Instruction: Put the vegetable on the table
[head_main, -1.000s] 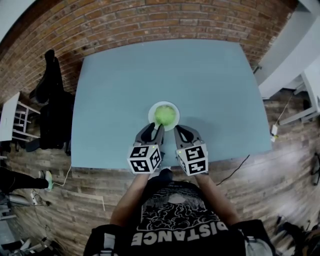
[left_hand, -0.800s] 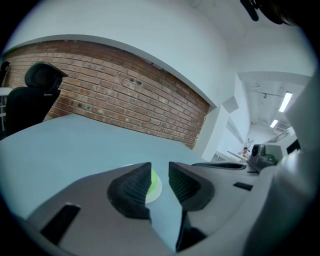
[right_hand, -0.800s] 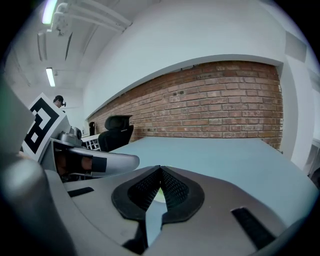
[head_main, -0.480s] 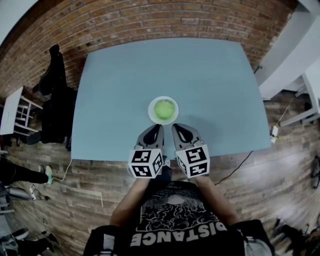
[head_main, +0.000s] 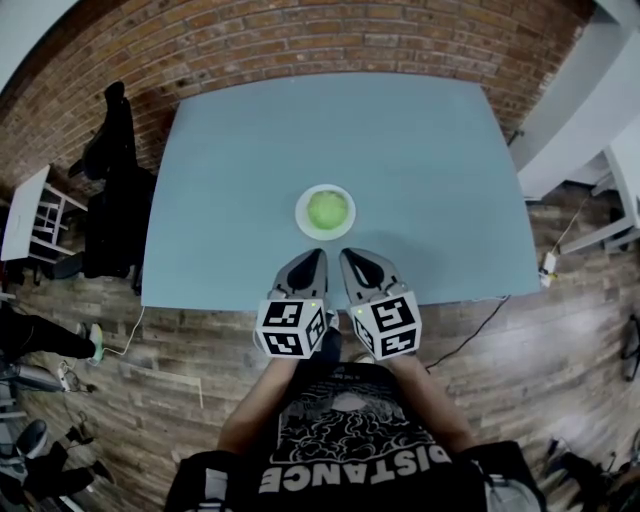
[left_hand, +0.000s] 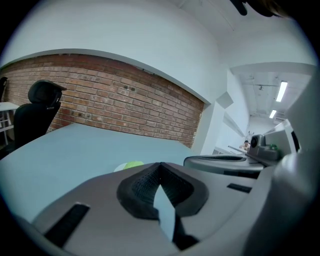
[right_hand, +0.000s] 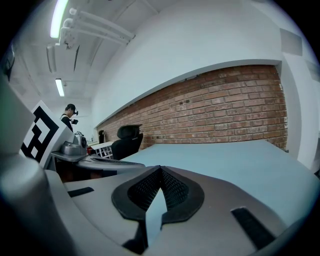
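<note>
Brick wall (head_main: 300, 40) ran beyond the bench's far edge, well behind the white plate (head_main: 302, 221); blue-grey bench (head_main: 230, 170) carried the plate near its middle; black office chair (head_main: 112, 205) stood off the bench, well left of the plate; left hand-held gripper (head_main: 311, 258) sat on the near side of the plate, jaws pressed together, nothing between them; right hand-held gripper (head_main: 351, 257) was also on the plate's near side, jaws pressed together, empty; round green vegetable (head_main: 327, 209) sat on the plate, apart from both grippers.
</note>
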